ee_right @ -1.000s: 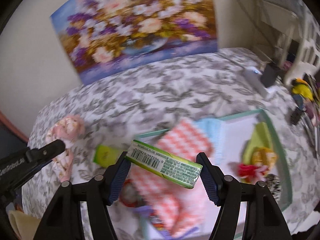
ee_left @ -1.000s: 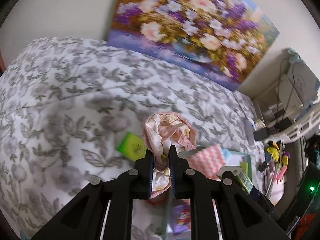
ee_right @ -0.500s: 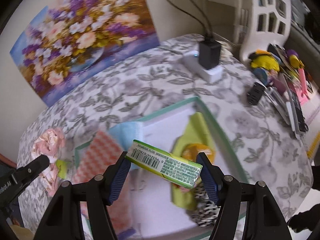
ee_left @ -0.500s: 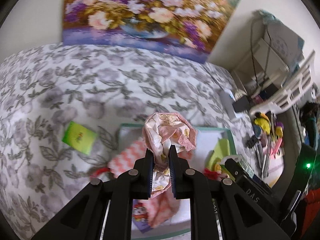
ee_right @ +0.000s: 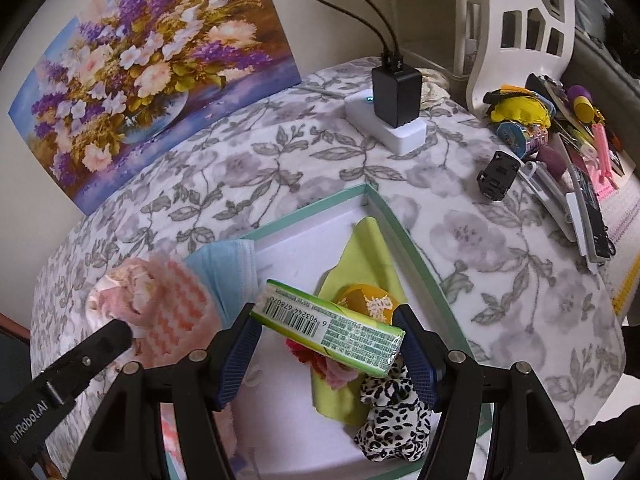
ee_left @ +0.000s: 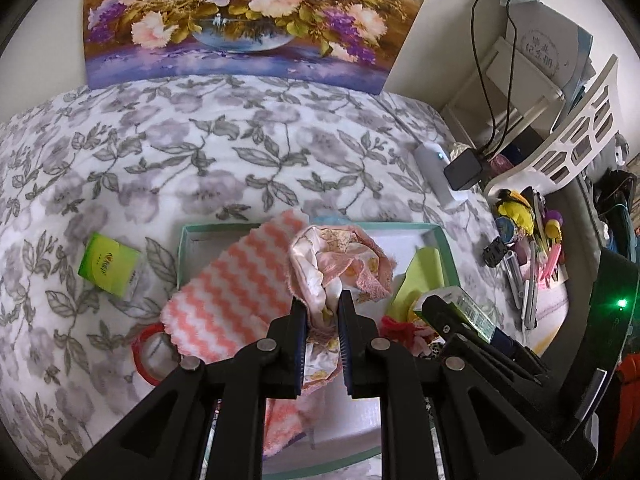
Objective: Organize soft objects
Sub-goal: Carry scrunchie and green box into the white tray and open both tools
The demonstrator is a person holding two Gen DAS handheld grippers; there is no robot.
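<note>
- The left gripper point(ee_left: 322, 312) is clamped on a bunched pink floral cloth point(ee_left: 340, 264), which sticks up between its two fingers and hangs over the teal-rimmed tray point(ee_left: 444, 248).
- The right gripper point(ee_right: 328, 338) holds a green tissue pack point(ee_right: 326, 328) end to end between its blue pads, barcode side up, tilted down to the right, above the tray's right half.
- The tray sits on a bed covered by a grey floral blanket point(ee_left: 200, 160).
- Inside the tray, a pink-and-white zigzag cloth point(ee_left: 228, 296) lies in the left part and overhangs the rim.
- A light blue face mask point(ee_right: 228, 268) lies at the tray's far edge, just beside the zigzag cloth.
- A lime-green cloth point(ee_right: 364, 256) lies along the tray's right wall, with an orange item point(ee_right: 368, 300) on it.
- A leopard-print scrunchie point(ee_right: 390, 416) and a red and pink fluffy piece point(ee_right: 320, 364) lie near the tray's front right corner.
- A second green tissue pack point(ee_left: 108, 268) lies on the blanket left of the tray.
- A red tape roll point(ee_left: 150, 354) lies half under the zigzag cloth's near corner.
- A flower painting point(ee_left: 248, 16) leans against the wall behind the bed.
</note>
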